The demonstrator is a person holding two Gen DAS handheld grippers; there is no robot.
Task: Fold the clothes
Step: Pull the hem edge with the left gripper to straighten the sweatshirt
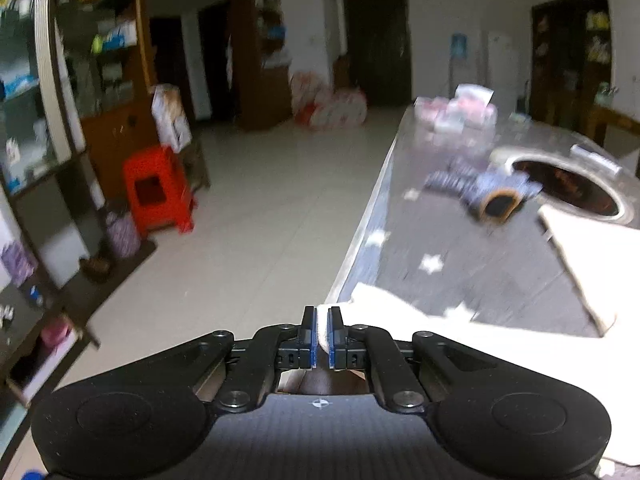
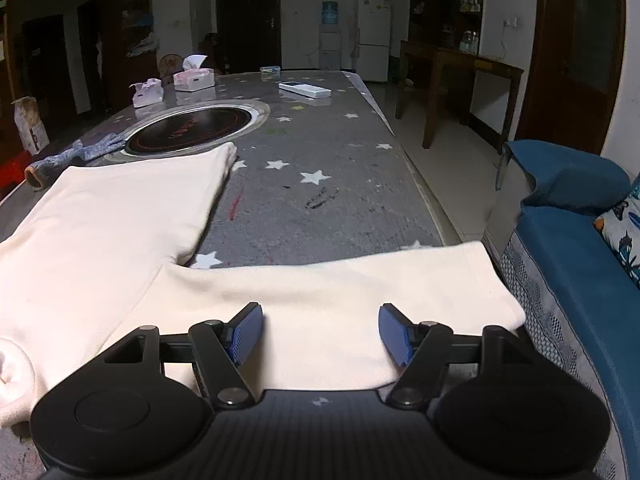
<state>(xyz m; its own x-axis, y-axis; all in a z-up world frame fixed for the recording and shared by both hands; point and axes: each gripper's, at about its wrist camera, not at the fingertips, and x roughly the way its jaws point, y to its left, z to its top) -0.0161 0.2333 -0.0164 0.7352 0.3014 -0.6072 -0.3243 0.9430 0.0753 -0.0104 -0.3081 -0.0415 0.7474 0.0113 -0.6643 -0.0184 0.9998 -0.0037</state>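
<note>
Bottom centre of the left wrist view, the left gripper is clenched on a thin fold of the cream garment, blue pads pressed to the soft cloth from both sides. In the right wrist view the right gripper is released, its ribbed blue pads spread wide over the same garment, which looks like matte, smooth cotton; one long piece runs across the lower frame and a second angles up the left side. It lies on the table, covered in a grey sheet printed with white stars and scuffed with dark marks. Further up, a round black cooktop with a metal ring sits flush in the table, and a blue knitted sock lies at its left edge, blurred in the left view. Only the right view shows the blue sofa at right and the white remote; only the left view shows the red plastic stool at left.
</note>
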